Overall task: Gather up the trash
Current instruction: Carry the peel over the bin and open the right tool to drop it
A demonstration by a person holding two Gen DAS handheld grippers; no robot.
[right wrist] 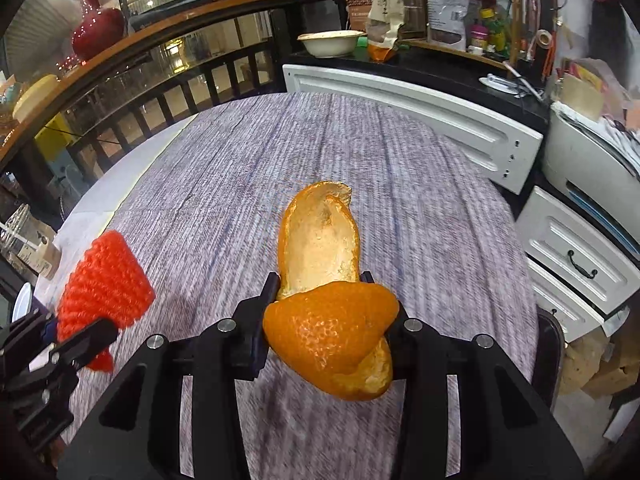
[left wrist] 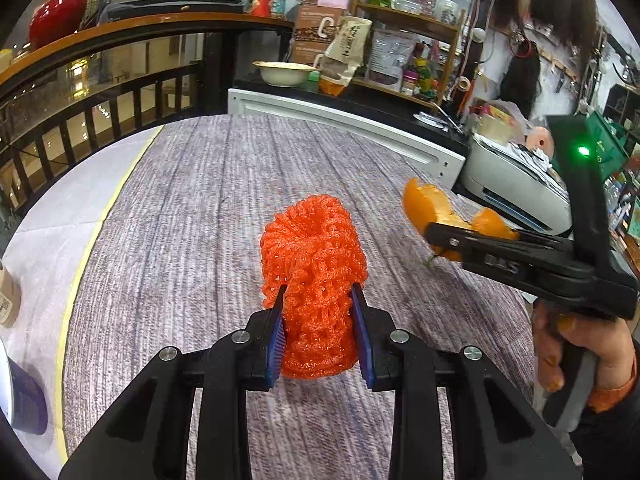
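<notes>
My left gripper (left wrist: 319,288) is shut on an orange foam fruit net (left wrist: 314,240), its blue pads pressing the net's lower half above the grey woven tablecloth (left wrist: 192,208). To the right, my right gripper (left wrist: 440,236) holds a piece of orange peel (left wrist: 426,204) in the air, with a person's hand (left wrist: 580,344) on its handle. In the right wrist view the right gripper (right wrist: 319,280) is shut on the peel (right wrist: 320,240), whose pale inside faces up, with a curled orange flap in front. The net (right wrist: 106,276) and left gripper (right wrist: 72,328) show at the lower left.
A white cabinet (right wrist: 420,112) and drawers (right wrist: 576,264) stand beyond the table's far and right edges, with a printer (left wrist: 516,184) beside them. A dark railing (left wrist: 80,120) runs along the left. A paper cup (left wrist: 8,300) and a purple object (left wrist: 24,400) sit at the table's left edge.
</notes>
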